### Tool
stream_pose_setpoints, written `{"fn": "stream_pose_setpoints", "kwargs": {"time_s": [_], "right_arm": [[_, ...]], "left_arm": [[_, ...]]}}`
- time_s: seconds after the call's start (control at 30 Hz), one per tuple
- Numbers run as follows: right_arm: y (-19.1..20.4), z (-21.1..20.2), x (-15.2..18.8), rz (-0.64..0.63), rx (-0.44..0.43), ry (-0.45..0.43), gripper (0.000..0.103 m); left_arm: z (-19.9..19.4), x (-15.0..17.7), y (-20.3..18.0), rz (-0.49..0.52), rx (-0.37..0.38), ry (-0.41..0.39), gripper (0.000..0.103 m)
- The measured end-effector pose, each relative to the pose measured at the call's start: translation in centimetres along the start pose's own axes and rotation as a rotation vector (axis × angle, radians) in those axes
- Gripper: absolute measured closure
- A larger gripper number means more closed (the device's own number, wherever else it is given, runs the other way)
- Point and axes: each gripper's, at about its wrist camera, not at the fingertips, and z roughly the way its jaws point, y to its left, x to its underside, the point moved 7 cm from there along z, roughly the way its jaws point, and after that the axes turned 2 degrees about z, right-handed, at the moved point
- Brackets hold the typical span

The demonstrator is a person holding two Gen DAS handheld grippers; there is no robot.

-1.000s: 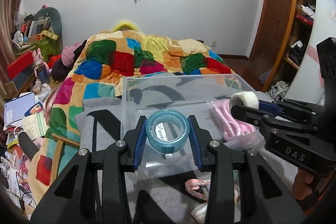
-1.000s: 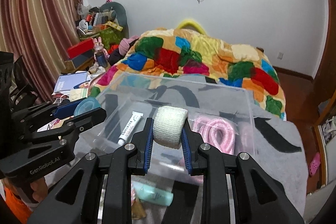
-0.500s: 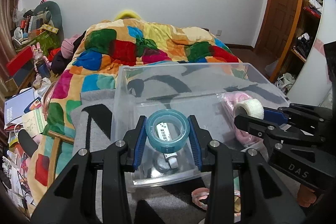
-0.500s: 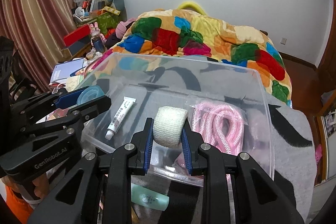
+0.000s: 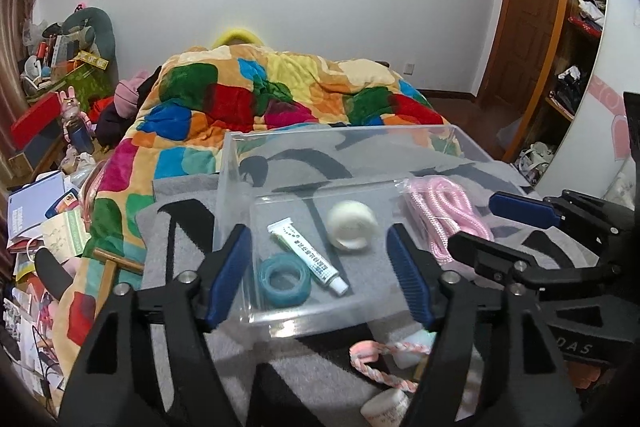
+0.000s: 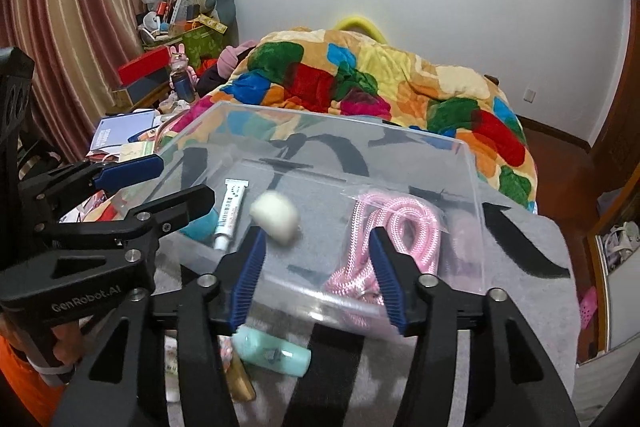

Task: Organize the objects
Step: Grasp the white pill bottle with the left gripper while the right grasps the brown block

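Note:
A clear plastic box [image 5: 344, 141] [image 6: 468, 179] stands on a grey blanket. Inside it lie a blue tape roll [image 5: 285, 279], a white tube [image 5: 307, 257] [image 6: 230, 213], a white bandage roll [image 5: 352, 225] [image 6: 276, 219] and a bagged pink rope [image 5: 444, 211] [image 6: 390, 239]. My left gripper [image 5: 320, 279] is open and empty over the box's near left part. My right gripper [image 6: 316, 271] is open and empty over the box's near edge, and it shows at the right of the left wrist view [image 5: 500, 223].
Loose items lie on the grey blanket in front of the box: a mint bottle [image 6: 272, 351], a pink braided cord [image 5: 380, 359] and a small white jar [image 5: 384, 409]. A colourful quilt [image 5: 280, 99] covers the bed behind. Clutter fills the floor at the left [image 5: 44, 211].
Both grippers have opened. The blue tape roll and the white bandage roll have dropped from them into the box.

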Motion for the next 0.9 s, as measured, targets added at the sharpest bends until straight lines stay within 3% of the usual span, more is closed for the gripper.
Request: {"fn": "stream_pose_setpoints", "kwargs": {"time_s": [0.17, 0.27, 0.5, 0.83, 0.9], "right_arm": [[0.2, -1.9, 0.3, -0.021, 0.013, -0.041, 0.04], [0.2, -3.2, 0.6, -0.031, 0.011, -0.066, 0.036], [0.7, -4.1, 2.7, -0.043, -0.007, -0.054, 0.035], [1.7, -1.0, 8.9, -0.038, -0.107, 0.109, 0.036], [2.0, -0.6, 9.5, -0.049, -0.117, 0.127, 0.042]], "left_arm": [[-2.0, 0.1, 0.1, 0.003, -0.027, -0.043, 0.012], [-3.3, 0.4, 0.2, 0.009, -0.044, -0.065, 0.006], [-4.2, 2.8, 0.0, 0.03, -0.046, -0.039, 0.006], [-2.5, 9.0, -0.7, 0.018, 0.006, 0.089, 0.006], [-2.5, 9.6, -0.9, 0.008, 0.022, 0.098, 0.006]]}}
